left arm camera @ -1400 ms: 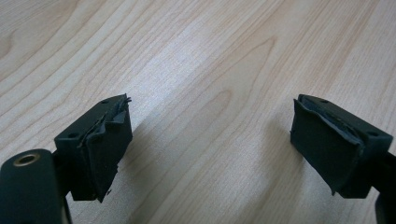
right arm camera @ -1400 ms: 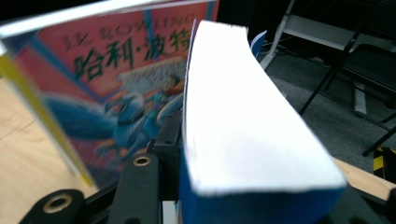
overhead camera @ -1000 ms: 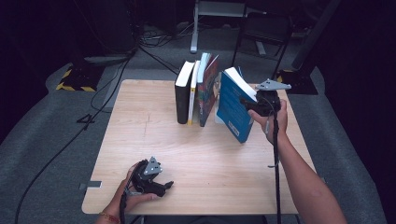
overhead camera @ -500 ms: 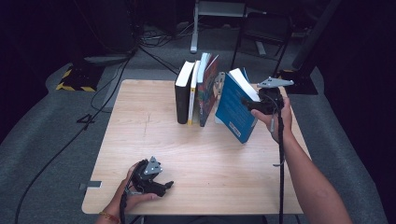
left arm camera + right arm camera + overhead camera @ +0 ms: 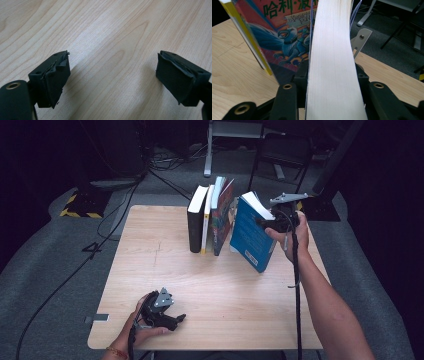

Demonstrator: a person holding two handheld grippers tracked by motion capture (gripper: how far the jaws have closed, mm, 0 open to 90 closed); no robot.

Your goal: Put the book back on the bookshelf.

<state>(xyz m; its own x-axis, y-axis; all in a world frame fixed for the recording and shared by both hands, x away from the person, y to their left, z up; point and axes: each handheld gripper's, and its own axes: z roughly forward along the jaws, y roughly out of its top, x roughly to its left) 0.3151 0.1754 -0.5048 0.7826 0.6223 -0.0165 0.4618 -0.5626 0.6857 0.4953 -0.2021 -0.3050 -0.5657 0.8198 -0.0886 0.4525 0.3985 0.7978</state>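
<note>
Left gripper [image 5: 172, 319]: rested on the table [image 5: 150, 265] at the near left corner; jaws spread wide with bare wood between them, as seen in the left gripper view [image 5: 112, 82]; nothing is held.
Standing row [image 5: 210, 217]: a black book [image 5: 196, 222], a thin yellow-edged one [image 5: 206, 222] and an illustrated cover [image 5: 223, 220] are stood upright near the far edge, pressed side to side.
Blue book [image 5: 251, 235]: held tilted just right of the row, its lower corner near the table; whether it touches cannot be told.
Right gripper [image 5: 270, 222]: jaws have just been closing and are pinched across the blue book's page block [image 5: 334, 62], near its upper edge.
Advice for the step: the book is best brought upright before being slid against the illustrated cover, so the row is not knocked over.
Risk: the covers may splay under a one-edge grip.
</note>
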